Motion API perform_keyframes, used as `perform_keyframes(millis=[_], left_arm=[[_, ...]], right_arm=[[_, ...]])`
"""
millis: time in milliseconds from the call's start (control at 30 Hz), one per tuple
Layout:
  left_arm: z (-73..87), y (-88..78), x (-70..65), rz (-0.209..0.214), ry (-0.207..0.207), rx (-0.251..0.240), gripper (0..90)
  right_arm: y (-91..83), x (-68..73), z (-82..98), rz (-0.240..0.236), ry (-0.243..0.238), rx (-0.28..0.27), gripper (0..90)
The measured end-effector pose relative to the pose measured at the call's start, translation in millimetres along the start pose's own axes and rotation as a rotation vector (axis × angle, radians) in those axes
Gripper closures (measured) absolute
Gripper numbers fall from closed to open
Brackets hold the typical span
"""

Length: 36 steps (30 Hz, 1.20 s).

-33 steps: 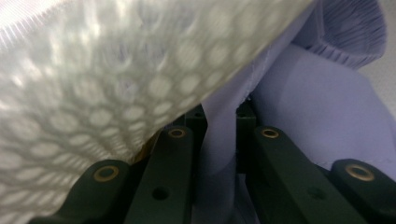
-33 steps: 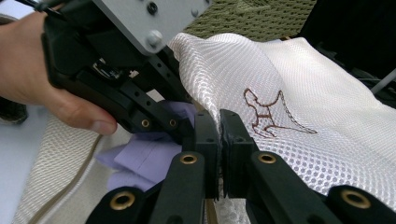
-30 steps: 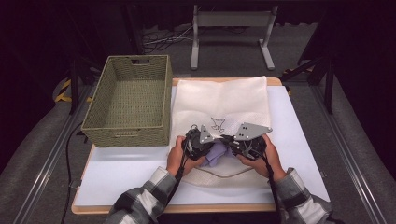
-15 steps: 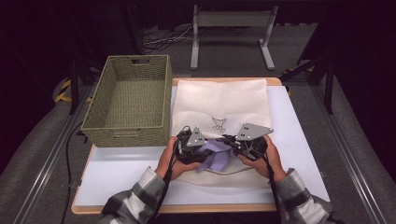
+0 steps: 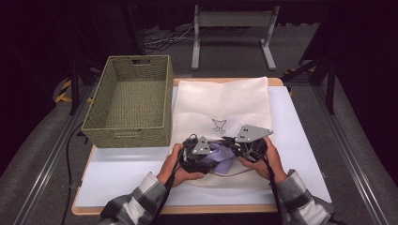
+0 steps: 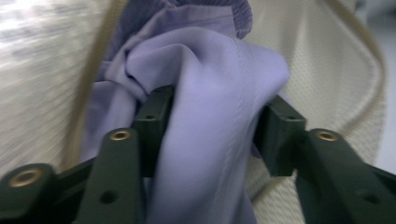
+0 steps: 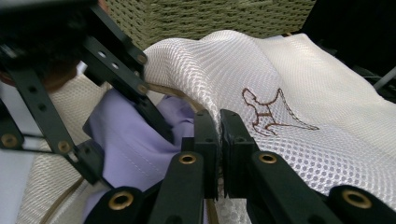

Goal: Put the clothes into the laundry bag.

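A white mesh bag (image 5: 220, 103) with a small embroidered animal lies flat on the table. A lavender cloth (image 5: 223, 154) sits bunched in its near opening. My left gripper (image 5: 206, 157) is at that opening. Its jaws have just been opening and stand apart, with the lavender cloth (image 6: 205, 93) still filling the gap between them and the bag's mesh (image 6: 327, 70) behind. My right gripper (image 7: 219, 126) is shut on the bag's raised upper rim (image 7: 210, 107), lifting the mesh (image 7: 303, 93) above the cloth (image 7: 135, 154). In the high view the right gripper (image 5: 232, 144) is just right of the cloth.
A woven green basket (image 5: 126, 136) stands at the table's left, close to the bag's edge, and its wall (image 7: 210, 14) shows beyond the bag. Bare white tabletop (image 5: 122, 173) lies near the front left. A metal stand (image 5: 232, 18) is on the floor behind.
The left gripper's jaws have spread apart around the lavender cloth, and more of the cloth shows at the bag's mouth. The right gripper has stayed on the rim.
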<state>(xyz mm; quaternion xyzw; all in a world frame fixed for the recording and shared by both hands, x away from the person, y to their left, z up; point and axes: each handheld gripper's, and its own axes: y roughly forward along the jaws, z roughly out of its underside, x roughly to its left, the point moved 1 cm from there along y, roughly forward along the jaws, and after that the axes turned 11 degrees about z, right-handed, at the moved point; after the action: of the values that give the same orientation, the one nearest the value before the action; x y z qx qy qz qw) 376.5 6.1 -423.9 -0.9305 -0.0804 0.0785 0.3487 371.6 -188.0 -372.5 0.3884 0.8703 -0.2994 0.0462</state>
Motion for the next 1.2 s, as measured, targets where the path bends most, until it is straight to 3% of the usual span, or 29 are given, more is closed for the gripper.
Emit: perform_keyframes(millis=[100,200,300,433,533,633,900,1133,1200], left_arm=[[-2.3,15.9,6.2,-0.020,-0.027,0.032,42.6],[-1.5,30.6,11.0,-0.058,-0.037,0.081,48.3],[0.0,36.7,12.3,-0.113,-0.048,0.050,56.9],[2.1,39.4,15.7,-0.149,-0.070,0.017,69.9],[2.0,40.0,17.9,-0.196,-0.061,0.021,75.6],[2.5,39.4,21.2,-0.203,-0.073,0.015,77.3],[6.8,33.6,32.3,-0.341,-0.132,-0.014,78.6],[6.9,29.5,36.6,-0.395,-0.167,-0.022,79.1],[7.4,29.5,37.8,-0.384,-0.180,-0.028,79.1]], right_arm=[[1.1,1.0,0.6,-0.011,-0.003,0.003,86.9],[2.2,2.4,1.1,-0.015,-0.008,0.011,86.9],[3.8,3.2,1.1,-0.017,-0.012,0.015,86.9],[7.1,2.4,3.5,-0.029,-0.005,0.028,86.9],[8.2,2.7,4.5,-0.034,-0.006,0.038,86.9],[9.0,3.4,4.7,-0.038,-0.007,0.042,86.9],[13.4,9.1,6.1,-0.057,-0.024,0.059,87.0],[10.8,14.9,1.9,-0.080,-0.027,0.045,87.1],[11.2,15.7,1.9,-0.080,-0.033,0.049,87.1]])
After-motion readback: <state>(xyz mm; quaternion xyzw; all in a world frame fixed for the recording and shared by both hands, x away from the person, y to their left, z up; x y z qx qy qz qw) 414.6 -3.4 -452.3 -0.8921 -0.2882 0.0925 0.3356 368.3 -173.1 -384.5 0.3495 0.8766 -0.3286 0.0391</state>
